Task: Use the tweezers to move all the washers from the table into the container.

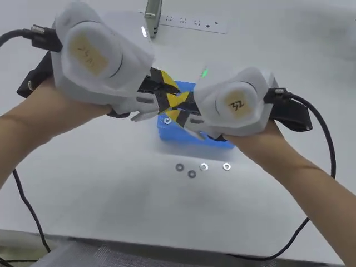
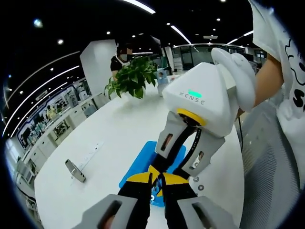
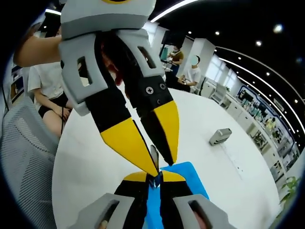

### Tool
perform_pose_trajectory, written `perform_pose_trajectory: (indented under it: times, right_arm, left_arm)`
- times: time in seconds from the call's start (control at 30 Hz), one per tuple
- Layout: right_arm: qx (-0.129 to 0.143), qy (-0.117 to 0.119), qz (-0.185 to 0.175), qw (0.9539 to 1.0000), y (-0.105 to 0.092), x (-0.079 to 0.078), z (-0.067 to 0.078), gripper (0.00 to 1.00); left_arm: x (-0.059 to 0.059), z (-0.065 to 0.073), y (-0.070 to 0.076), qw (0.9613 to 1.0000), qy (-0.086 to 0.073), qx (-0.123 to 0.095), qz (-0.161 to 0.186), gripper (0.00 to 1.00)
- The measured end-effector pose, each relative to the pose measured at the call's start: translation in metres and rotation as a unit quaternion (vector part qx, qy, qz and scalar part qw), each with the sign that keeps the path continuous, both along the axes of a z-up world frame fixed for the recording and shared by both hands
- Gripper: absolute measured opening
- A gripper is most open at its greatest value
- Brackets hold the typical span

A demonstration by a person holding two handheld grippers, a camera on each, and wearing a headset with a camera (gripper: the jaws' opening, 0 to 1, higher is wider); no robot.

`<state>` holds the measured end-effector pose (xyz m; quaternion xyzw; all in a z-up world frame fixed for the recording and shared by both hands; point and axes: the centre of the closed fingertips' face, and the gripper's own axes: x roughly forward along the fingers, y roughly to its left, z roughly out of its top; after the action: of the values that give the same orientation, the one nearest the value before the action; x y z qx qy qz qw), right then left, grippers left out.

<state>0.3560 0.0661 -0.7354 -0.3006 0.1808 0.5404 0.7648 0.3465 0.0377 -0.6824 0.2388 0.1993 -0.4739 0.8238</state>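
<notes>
Tool: the tweezers (image 3: pixel 154 155) show in the right gripper view as a slim metal strip. It rises from that gripper's own tips into the gap between the other gripper's yellow tips.
Left gripper (image 1: pixel 169 100): its jaws are drawn almost together, with the strip in the narrow wedge between them, which reads as a pinch on it.
Right gripper (image 1: pixel 182 111): its jaws are closed tip to tip at the base of the strip, apparently clamped on it. The contact itself is too small to make out.
Meeting point: the two grippers come nose to nose above the blue container (image 1: pixel 177 133).
Washers (image 1: pixel 192 174): four lie on the table (image 1: pixel 111 189), apart from one another and near the container's wall on the person's side.
In the container: one small ring (image 1: pixel 167 120) already sits inside, at the left end.
Direction from tool: the washers lie toward the person and below the tips.
Row axis: roughly left to right, along the container's near wall.
Nearer hand: the right, judging by the rightmost washer lying just off its wrist.
Likely need: tilting the tips down and back toward the person.
</notes>
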Motion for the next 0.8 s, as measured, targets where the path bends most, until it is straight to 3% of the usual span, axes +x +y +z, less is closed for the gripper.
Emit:
perform_pose_trajectory:
  times: [0.07,0.17,0.23,0.47,0.63,0.67,0.8]
  right_arm:
    - [0.01,-0.001,-0.004,0.9999,-0.001,-0.001,0.006,0.04]
    - [0.018,0.005,-0.008,0.9998,-0.002,-0.005,0.011,0.04]
    - [0.024,0.007,-0.009,0.9996,-0.003,-0.01,0.014,0.04]
    - [0.038,0.009,-0.015,0.9991,-0.004,-0.027,0.019,0.05]
    - [0.047,0.022,-0.018,0.9985,-0.005,-0.042,0.016,0.05]
    - [0.047,0.026,-0.017,0.9984,-0.005,-0.045,0.015,0.05]
    - [0.043,0.034,-0.017,0.9983,-0.007,-0.054,0.006,0.05]
  left_arm:
    - [-0.003,0.006,0.0,0.9999,-0.006,-0.009,0.004,0.07]
    - [-0.007,0.011,0.002,0.9997,-0.019,-0.007,0.011,0.05]
    - [-0.012,0.015,0.0,0.9997,-0.019,-0.012,0.009,0.0]
    - [-0.031,0.019,-0.006,0.9996,-0.021,-0.018,0.005,0.0]
    - [-0.044,0.02,-0.01,0.9997,-0.017,-0.018,-0.007,0.0]
    - [-0.047,0.018,-0.01,0.9998,-0.01,-0.016,-0.009,0.0]
    - [-0.054,0.009,-0.012,0.9997,-0.009,-0.002,-0.023,0.0]
